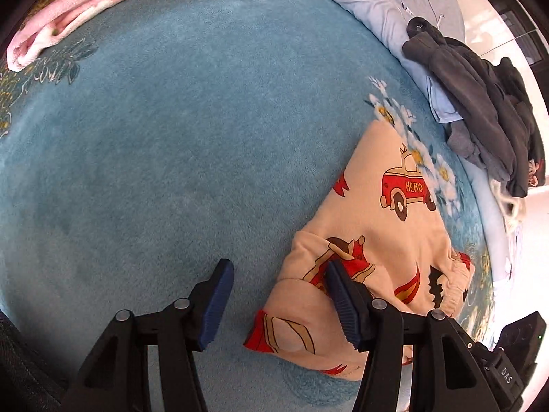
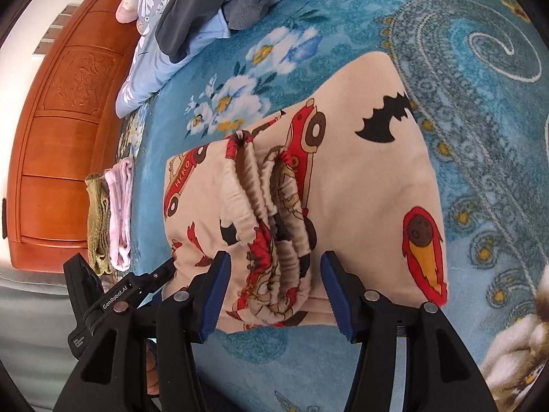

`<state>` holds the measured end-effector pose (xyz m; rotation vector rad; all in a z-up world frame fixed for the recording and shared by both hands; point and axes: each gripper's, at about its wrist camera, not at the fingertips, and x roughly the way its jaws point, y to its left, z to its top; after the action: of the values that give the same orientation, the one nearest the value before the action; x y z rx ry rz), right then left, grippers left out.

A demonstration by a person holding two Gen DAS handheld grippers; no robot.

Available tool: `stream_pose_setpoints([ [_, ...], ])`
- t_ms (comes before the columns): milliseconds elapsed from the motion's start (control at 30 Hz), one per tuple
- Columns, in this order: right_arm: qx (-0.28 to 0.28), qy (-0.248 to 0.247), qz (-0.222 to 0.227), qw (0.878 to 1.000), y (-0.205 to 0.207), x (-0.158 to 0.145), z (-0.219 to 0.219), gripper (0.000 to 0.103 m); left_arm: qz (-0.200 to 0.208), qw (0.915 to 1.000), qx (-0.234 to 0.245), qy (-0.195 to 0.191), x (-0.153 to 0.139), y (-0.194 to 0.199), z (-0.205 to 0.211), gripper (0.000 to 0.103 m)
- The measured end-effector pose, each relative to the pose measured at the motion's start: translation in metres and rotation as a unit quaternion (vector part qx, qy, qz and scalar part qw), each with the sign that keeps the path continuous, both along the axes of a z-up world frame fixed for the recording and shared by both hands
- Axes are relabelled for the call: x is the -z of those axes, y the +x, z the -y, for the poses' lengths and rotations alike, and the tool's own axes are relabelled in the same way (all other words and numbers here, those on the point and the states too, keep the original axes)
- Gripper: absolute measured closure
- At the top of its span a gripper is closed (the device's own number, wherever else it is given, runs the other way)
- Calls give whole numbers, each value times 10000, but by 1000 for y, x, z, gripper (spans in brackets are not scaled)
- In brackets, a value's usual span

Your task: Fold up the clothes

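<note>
Now the folded cartoon-print pants [image 2: 360, 178] lie on the blue blanket [image 1: 154, 137]. Both claws are spread: the left claw [image 1: 278, 305] at their edge, the right claw [image 2: 274, 292] straddling the gathered waistband [image 2: 260, 206].

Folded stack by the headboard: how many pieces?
2: an olive piece nearest the headboard, a pink one beside it on the blanket's side. More may be hidden.
</note>
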<state>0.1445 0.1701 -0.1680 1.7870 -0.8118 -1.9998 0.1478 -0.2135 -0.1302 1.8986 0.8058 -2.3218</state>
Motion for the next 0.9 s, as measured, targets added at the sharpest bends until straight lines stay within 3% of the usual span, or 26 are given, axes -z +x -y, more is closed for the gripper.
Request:
stream_pose_setpoints([
  [167,104,59,-184,9998,-2,-10,9,48,-415,9973,-203,567,-13,5,13,43],
  [233,135,170,-275,9994,-3,-15,13,65,-550,9965,-196,593,-19,8,15,43],
  [267,121,240,-313,9991,-3,-18,15,84,-575,9963,-190,616,-20,8,17,43],
  [300,69,287,-340,9990,-4,-20,17,86,-582,9960,-189,650,-20,9,18,43],
  [533,-117,246,-1150,9930,-1,-76,6,89,-893,9905,-155,1037,-28,7,22,43],
  [633,-272,666,-1498,9861,3,-98,-10,89,-866,9918,141,934,-26,2,7,43],
  [733,-283,1006,-1414,9844,3,-91,-30,89,-628,9938,469,788,-17,-3,-9,42],
  [900,27,1239,-750,9895,6,-41,-54,89,-300,9940,758,732,-5,-5,-22,38],
])
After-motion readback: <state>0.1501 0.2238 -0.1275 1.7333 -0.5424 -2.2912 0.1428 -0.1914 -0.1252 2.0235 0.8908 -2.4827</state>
